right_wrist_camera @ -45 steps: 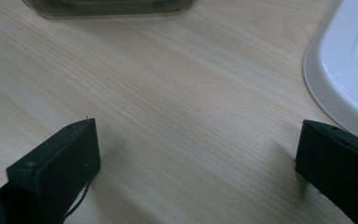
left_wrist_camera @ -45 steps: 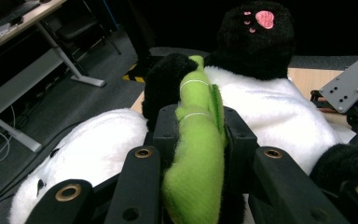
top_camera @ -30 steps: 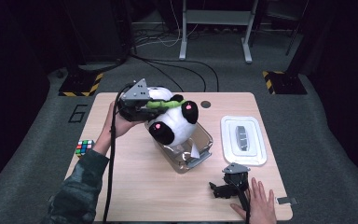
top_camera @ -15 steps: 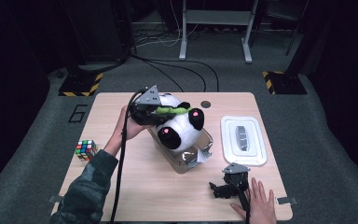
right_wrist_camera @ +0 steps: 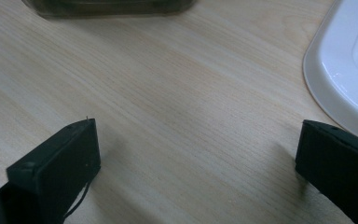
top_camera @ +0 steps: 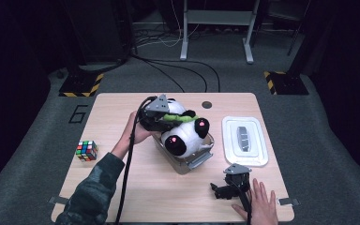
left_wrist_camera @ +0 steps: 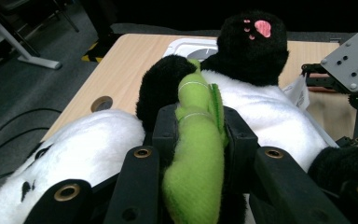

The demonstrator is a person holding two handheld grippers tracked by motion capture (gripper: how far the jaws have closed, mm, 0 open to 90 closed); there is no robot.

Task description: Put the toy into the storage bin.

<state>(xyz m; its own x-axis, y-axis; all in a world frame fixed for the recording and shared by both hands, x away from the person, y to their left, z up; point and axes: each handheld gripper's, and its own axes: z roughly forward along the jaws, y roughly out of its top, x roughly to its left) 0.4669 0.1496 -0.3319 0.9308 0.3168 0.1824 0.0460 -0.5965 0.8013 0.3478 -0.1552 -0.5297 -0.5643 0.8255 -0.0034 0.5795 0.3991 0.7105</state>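
Above, in the high view, the bench (top_camera: 122, 187) carries a clear box (top_camera: 187, 161) near its middle, with a panda (top_camera: 183, 133) lying partly in the box and partly over its far-left rim. A white lid (top_camera: 244, 140) lies well apart to the right, close to the bench's right edge; a cube (top_camera: 86, 150) sits alone near the left edge. Bare wood lies open in front of the box and along the left side. The left hand-held gripper (top_camera: 166, 118) is at the panda's far side, clamped on its green scarf (top_camera: 176, 117). The right hand-held gripper (top_camera: 226, 186) lies on the bench near the front edge, just ahead of the right hand (top_camera: 258, 208), which lies flat behind it.

In the left gripper view, the left hand-held gripper (left_wrist_camera: 199, 140) has its jaws drawn close together on the scarf (left_wrist_camera: 196, 158), which bulges between them. The panda (left_wrist_camera: 261, 112) lies just beyond, one black paw with a pink pad raised. The lid (left_wrist_camera: 191, 46) shows behind it, the other gripper at right.

In the right gripper view, the right hand-held gripper (right_wrist_camera: 196, 149) has its jaws spread wide, with bare bench (right_wrist_camera: 177, 102) between them and nothing held. The lid's (right_wrist_camera: 335, 70) rim curves in at right, close to one jaw; the box's (right_wrist_camera: 112, 7) base is at the top edge.
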